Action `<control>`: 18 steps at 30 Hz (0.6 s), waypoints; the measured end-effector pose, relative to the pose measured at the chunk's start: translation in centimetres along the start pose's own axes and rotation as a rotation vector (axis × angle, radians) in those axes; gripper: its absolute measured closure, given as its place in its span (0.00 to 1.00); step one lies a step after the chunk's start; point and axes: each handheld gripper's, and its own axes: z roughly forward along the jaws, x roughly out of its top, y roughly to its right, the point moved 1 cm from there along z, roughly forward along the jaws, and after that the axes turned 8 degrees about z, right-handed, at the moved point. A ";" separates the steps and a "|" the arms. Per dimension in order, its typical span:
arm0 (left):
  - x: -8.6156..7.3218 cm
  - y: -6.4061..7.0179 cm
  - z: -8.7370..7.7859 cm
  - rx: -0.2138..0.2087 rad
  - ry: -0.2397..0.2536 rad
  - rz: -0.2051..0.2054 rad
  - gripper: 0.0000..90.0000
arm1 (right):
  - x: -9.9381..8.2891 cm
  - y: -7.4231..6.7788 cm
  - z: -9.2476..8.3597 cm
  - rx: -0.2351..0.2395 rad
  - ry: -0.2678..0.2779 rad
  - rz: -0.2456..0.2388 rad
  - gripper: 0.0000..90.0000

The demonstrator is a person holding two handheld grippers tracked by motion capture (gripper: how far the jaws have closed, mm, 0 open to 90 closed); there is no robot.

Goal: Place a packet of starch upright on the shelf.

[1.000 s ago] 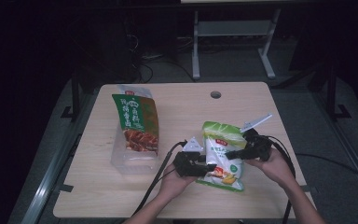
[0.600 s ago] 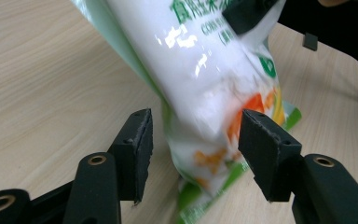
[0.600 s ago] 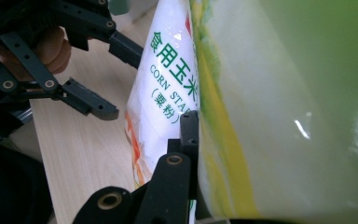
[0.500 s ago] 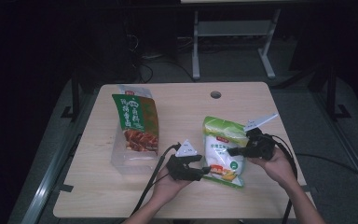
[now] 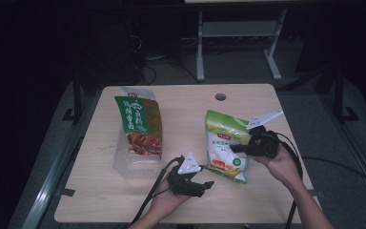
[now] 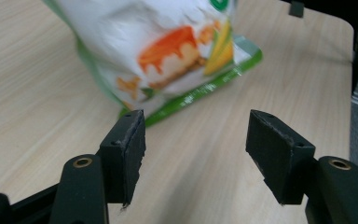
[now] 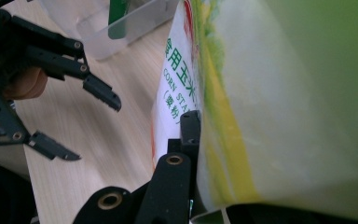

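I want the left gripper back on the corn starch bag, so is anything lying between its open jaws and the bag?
Nothing visible does. The left gripper, jaws just opened and empty, faces the corn starch bag across bare table. The right gripper is shut on the bag's far side.

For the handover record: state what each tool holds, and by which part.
The right tool is shut on the starch bag, gripping its side edge. The left tool is open, its jaws having just opened, holding nothing.

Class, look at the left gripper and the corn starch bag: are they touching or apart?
Apart. In the left gripper view, the left gripper has its jaws open, having just been opening, with bare table between them and the corn starch bag lying beyond their tips.
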 end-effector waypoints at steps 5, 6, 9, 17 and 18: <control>-0.5 1.0 -0.1 -0.026 0.009 0.009 0.39 | 0.8 -0.7 0.1 0.011 0.002 -0.028 0.98; -0.6 1.2 -0.1 -0.027 0.004 0.016 0.39 | 0.9 -0.8 0.1 0.011 0.002 -0.028 0.98; -0.8 1.5 -0.1 -0.033 0.008 0.020 0.38 | 1.4 -1.1 0.1 0.010 0.007 -0.045 0.98; -1.1 1.7 -0.2 -0.064 0.020 0.025 0.35 | 2.6 -1.8 0.0 0.022 0.017 -0.073 0.98; -1.1 1.7 -0.2 -0.065 0.024 0.025 0.35 | 2.7 -1.8 0.0 0.026 0.019 -0.079 0.98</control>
